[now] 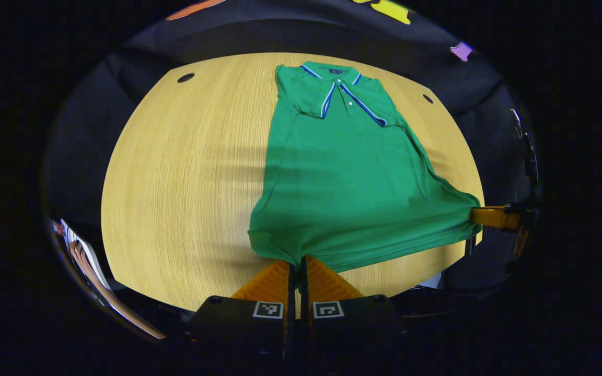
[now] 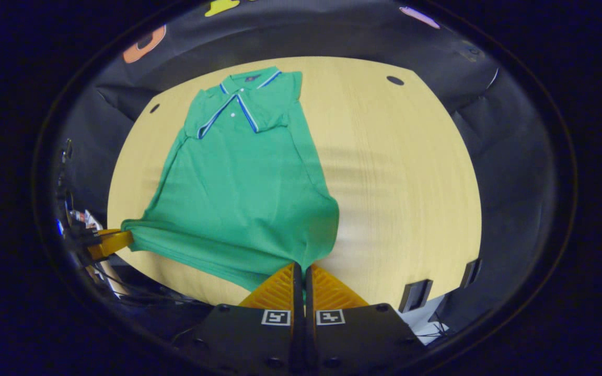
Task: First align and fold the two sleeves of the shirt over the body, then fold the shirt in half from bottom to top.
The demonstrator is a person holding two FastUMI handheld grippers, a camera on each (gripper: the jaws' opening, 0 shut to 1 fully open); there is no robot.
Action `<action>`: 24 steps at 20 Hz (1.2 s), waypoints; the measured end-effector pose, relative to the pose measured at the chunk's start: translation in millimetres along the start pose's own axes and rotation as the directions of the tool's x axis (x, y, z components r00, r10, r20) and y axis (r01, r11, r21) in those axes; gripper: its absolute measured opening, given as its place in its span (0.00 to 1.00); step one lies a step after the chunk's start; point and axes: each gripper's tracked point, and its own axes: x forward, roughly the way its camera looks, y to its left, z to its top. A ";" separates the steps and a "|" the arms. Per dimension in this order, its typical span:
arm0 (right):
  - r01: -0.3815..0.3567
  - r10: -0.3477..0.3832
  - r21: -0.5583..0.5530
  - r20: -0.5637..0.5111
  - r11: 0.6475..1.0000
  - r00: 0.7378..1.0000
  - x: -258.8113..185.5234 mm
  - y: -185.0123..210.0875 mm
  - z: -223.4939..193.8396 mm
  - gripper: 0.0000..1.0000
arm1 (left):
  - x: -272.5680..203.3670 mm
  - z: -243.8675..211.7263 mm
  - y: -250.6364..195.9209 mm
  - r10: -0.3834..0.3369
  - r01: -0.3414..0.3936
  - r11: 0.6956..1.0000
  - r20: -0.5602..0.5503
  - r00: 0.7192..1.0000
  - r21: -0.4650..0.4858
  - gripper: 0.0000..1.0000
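A pale wooden worktop [image 1: 175, 172] with rounded far corners spreads across both views, ringed by dark cloth. Two small dark holes [image 1: 186, 78] sit in its far corners, one to each side.

A green polo shirt [image 1: 343, 172] lies flat along the worktop, collar at the far end and hem at the near edge. In the left gripper view it lies right of centre; in the right gripper view the shirt [image 2: 238, 183] lies left of centre. Both short sleeves are folded inward over the chest, their blue-and-white trimmed cuffs lying beside the button placket just below the collar [image 1: 332, 73]. The body is smooth through the middle, and the hem is drawn taut between its two near corners, each pulled out to a point.

The left gripper [image 1: 297, 267] is at the near edge with its fingers brought together on the near left corner of the hem, cloth pinched between them. The right gripper [image 2: 301, 274] has its fingers likewise closed on the near right hem corner. Each appears in the other's view at the far end of the stretched hem, gripping the cloth.

Two small dark blocks [image 2: 416, 295] sit at the worktop's near right edge.
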 end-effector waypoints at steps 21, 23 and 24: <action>0.030 -0.029 -0.002 0.226 1.000 0.974 29.9 14.8 228.1 0.03 | 18.3 212.2 25.2 0.071 -0.057 0.997 0.266 0.961 -0.061 0.07; 0.032 -0.033 0.011 0.228 0.999 0.973 45.0 15.5 244.5 0.03 | 35.0 228.5 26.7 0.064 -0.045 0.996 0.283 0.957 -0.075 0.06; 0.031 -0.035 0.018 0.231 0.999 0.972 53.1 15.2 252.6 0.03 | 43.3 234.8 28.9 0.065 -0.043 0.996 0.283 0.957 -0.083 0.06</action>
